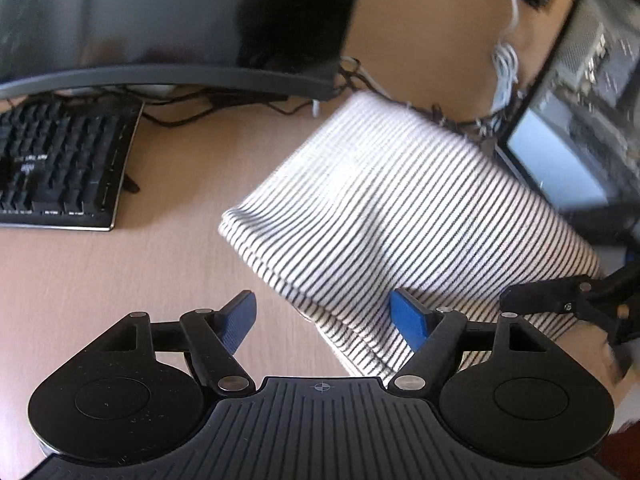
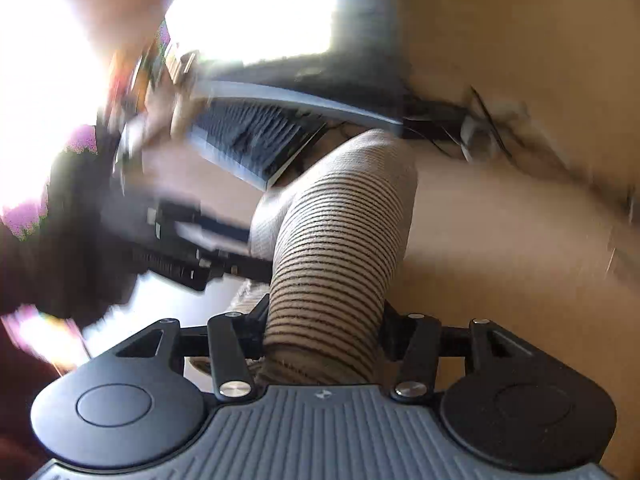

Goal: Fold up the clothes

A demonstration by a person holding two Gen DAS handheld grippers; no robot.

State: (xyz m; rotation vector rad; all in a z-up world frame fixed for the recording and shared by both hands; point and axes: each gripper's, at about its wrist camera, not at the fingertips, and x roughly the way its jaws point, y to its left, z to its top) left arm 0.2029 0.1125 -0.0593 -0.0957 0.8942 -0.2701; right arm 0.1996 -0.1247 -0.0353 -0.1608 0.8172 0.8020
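While my right gripper [image 2: 324, 332] pinches a bunched end of the striped garment [image 1: 384, 208], the cloth arches up and away from it toward the keyboard [image 1: 60, 168], so the grip carries that end clear of the wooden desk [image 1: 80, 280]. The right wrist view is blurred, but the fabric clearly fills the gap between those fingers. My left gripper [image 1: 324, 320] stands spread, holding nothing: one blue pad [image 1: 408, 320] lies against the near edge of the garment, the other sits over bare desk on the keyboard side. I judge this placement suits taking or releasing that edge; the views do not settle which. The garment itself lies as a doubled, compact panel to the right of the keyboard, with a layered hem showing at its near edge and its far end close to the cables [image 1: 360, 80] behind the keyboard. It already shows at least one fold; whether more folding remains I cannot tell.
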